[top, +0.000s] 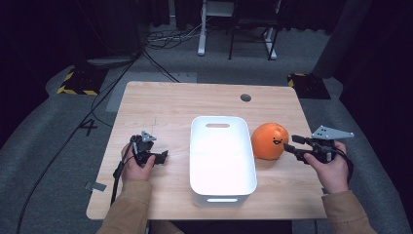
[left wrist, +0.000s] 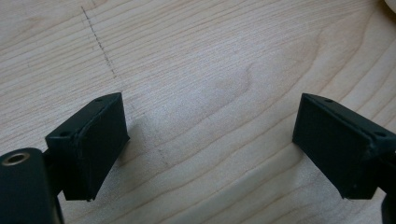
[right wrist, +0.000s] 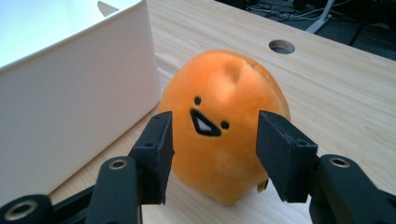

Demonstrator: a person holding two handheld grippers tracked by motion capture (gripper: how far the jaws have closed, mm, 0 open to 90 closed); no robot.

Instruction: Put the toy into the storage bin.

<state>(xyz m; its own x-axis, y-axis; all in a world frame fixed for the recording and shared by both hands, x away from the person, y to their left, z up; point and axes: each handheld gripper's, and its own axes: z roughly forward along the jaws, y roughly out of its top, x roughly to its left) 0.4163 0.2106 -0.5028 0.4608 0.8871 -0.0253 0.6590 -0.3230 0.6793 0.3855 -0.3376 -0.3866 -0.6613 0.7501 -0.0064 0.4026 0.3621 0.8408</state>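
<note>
- Two grippers in our hands, white rectangular plastic bin (top: 222, 155) sits mid-table between them.
- We hold the right gripper (right wrist: 214, 140) at the round orange plush toy with a stitched face (right wrist: 224, 121); jaws apart on either side of it, pads not visibly pressing.
- Plush stands on the pale wooden table (top: 165, 102), just beside the bin.
- Our left gripper (left wrist: 210, 140) hovers across the bin from the plush, jaws wide apart over bare wood.

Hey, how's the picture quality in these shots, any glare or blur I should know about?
High view: the white bin glares, its inside blown out, and the room beyond the table is dark. Right gripper view: the orange plush toy is sharp, the bin wall bright. Left gripper view: wood grain is crisp, the near black pads slightly soft.
</note>
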